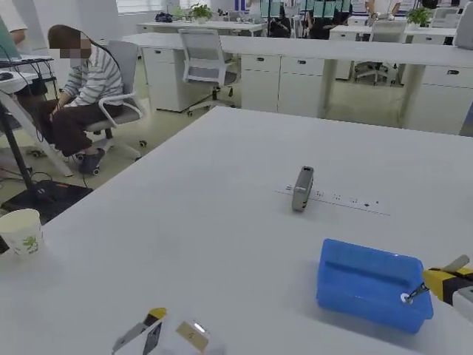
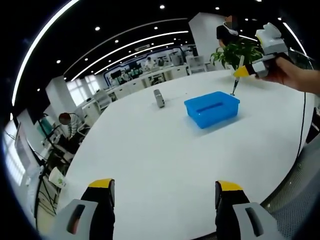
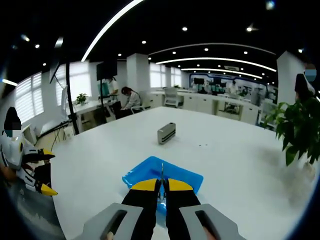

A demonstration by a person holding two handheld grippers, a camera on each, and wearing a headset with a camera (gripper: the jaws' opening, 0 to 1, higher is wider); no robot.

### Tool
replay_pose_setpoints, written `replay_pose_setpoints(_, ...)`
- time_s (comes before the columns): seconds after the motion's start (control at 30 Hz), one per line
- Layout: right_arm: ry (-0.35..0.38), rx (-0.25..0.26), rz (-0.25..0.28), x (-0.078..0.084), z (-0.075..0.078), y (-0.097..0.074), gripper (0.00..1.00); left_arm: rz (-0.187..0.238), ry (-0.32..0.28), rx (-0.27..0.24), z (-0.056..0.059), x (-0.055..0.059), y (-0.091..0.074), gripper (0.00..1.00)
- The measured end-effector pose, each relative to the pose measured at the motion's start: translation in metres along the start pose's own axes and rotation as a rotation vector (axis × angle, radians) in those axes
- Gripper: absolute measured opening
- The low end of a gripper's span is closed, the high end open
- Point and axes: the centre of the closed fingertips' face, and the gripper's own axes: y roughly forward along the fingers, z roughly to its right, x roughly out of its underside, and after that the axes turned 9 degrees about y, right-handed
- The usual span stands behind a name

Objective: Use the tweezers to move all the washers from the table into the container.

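grey hand-held grippers (image 2: 165,184) (image 3: 161,184), yellow-tipped black jaws

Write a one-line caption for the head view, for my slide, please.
Tweezers in the right gripper hold a washer at the rim of the blue container on a white table.

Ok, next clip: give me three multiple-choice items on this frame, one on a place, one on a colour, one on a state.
1. The tweezers' tip hangs: A) over the container, by its rim; B) inside a mug; C) on a keyboard.
2. The container is: A) red; B) blue; C) green.
3. The left gripper's fingers are: A) apart, holding nothing; B) shut on a cloth; C) shut on a pen.
Key: 1 A, the head view shows the tip, with a washer, at the blue rim; 2 B, its walls are blue in every view; 3 A, the left gripper view shows the fingers spread with nothing between.
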Motion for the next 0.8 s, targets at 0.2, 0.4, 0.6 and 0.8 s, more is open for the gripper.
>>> replay_pose_setpoints(0.2,-0.015,0.021,-0.036,0.004,0.013,0.027,0.01,0.003,0.004,-0.008,-0.001,-0.001,0.000,0.84)
replay_pose_setpoints(0.4,-0.048,0.038,-0.116,0.026,0.024,0.046,0.01,-0.003,0.019,-0.004,0.000,-0.001,0.000,0.83)
replay_pose_setpoints(0.6,-0.044,0.044,-0.159,0.042,0.031,0.057,0.01,-0.002,0.012,-0.011,-0.001,-0.002,0.001,0.84)
replay_pose_setpoints(0.8,-0.055,0.048,-0.187,0.052,0.035,0.064,0.01,-0.005,0.029,0.012,0.005,-0.002,0.002,0.81)
